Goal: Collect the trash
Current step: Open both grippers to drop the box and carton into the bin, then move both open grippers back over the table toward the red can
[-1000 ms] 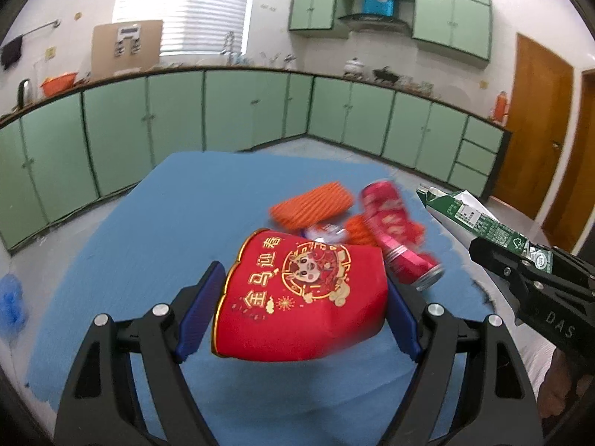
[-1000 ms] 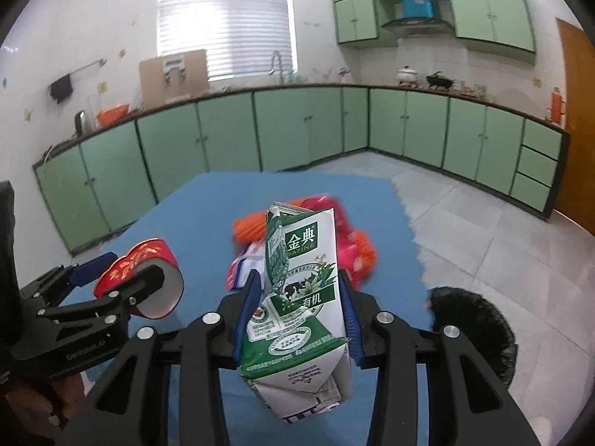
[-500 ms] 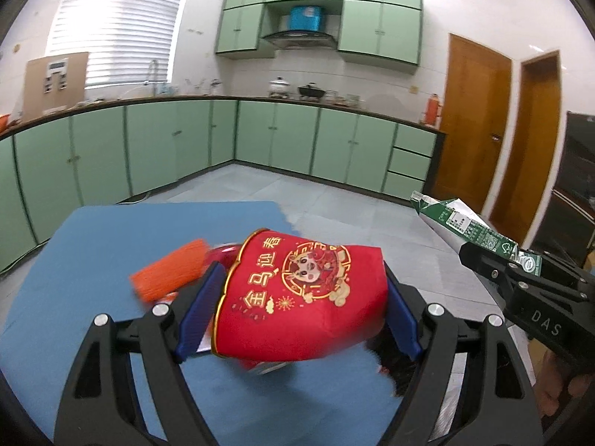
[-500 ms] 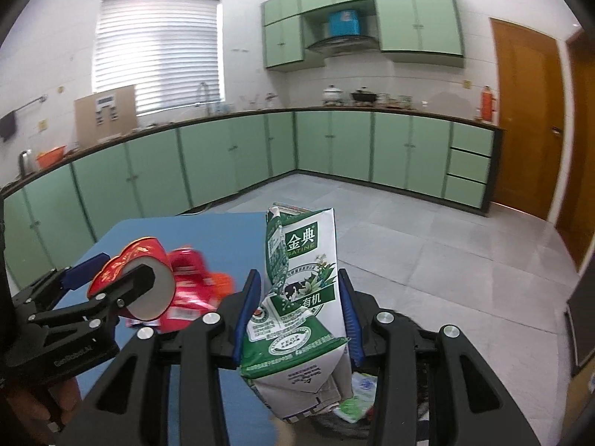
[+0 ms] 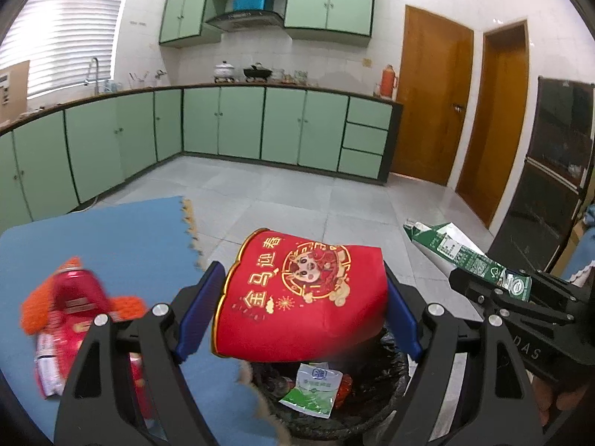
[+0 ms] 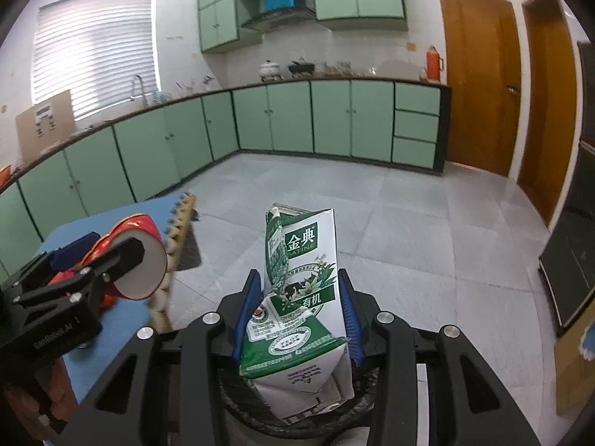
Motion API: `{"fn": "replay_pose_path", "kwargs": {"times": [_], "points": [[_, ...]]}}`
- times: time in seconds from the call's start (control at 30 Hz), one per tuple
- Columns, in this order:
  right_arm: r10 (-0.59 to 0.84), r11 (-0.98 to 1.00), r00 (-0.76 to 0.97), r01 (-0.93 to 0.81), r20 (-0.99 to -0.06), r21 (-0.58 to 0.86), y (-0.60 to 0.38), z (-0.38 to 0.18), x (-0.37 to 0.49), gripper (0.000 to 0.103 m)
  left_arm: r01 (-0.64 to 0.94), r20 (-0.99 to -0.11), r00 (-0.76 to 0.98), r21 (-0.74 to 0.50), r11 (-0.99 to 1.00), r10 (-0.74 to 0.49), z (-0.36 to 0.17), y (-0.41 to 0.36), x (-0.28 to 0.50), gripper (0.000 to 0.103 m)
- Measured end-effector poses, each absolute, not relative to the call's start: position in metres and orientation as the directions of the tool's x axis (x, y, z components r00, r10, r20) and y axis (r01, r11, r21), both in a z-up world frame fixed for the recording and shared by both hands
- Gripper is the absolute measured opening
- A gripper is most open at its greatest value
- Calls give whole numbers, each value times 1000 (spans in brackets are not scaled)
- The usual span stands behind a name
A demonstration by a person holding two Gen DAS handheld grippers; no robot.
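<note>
My left gripper [image 5: 297, 316] clamps a red paper cup [image 5: 301, 297] lying sideways, held over a black-lined trash bin [image 5: 372, 412] with a green-white packet [image 5: 314, 390] inside. My right gripper [image 6: 297, 319] clamps a crushed green milk carton [image 6: 301, 297] above the same bin's rim [image 6: 260, 414]. Blue foam mat [image 5: 122, 238] to the left carries a red can [image 5: 74, 301] and orange scraps [image 5: 29, 316], blurred. Grey tiled floor [image 6: 390, 223], green cabinets [image 6: 290, 119], brown doors [image 6: 479, 78], window blinds [image 6: 93, 48].

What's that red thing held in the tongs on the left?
Find the black bin beside the blue mat. Above it, the left tongs grip a red paper cup. Unlike the green milk carton beside it, it carries gold Chinese characters.
</note>
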State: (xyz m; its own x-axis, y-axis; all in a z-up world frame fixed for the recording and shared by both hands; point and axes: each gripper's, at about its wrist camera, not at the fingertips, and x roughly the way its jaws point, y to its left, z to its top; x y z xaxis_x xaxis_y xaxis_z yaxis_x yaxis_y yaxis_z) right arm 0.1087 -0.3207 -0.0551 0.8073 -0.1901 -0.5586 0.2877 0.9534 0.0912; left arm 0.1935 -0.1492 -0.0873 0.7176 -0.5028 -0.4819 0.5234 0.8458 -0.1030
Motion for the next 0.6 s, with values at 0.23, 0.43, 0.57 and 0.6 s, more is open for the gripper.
{"fn": "replay_pose_path", "kwargs": {"times": [0.23,0.43,0.57,0.6], "points": [[-186,946,769,307,-612,99,-352,-88,130,41,554,-535,669,-104,826,-516,-111,-171,228,79],[-186,946,735,312,-652,82,-365,-112,147,55,569,-549,635,-143,810,-543,-114,-177,252,85],[-207,936,712,343,-671,75,-373,-120,148,63,565,-545,635,-155,811,-547,-112,-177,261,85],[-217,934,709,351,-671,69,-375,-120,146,68,562,-543,636,-162,811,-549,-111,-176,261,85]]}}
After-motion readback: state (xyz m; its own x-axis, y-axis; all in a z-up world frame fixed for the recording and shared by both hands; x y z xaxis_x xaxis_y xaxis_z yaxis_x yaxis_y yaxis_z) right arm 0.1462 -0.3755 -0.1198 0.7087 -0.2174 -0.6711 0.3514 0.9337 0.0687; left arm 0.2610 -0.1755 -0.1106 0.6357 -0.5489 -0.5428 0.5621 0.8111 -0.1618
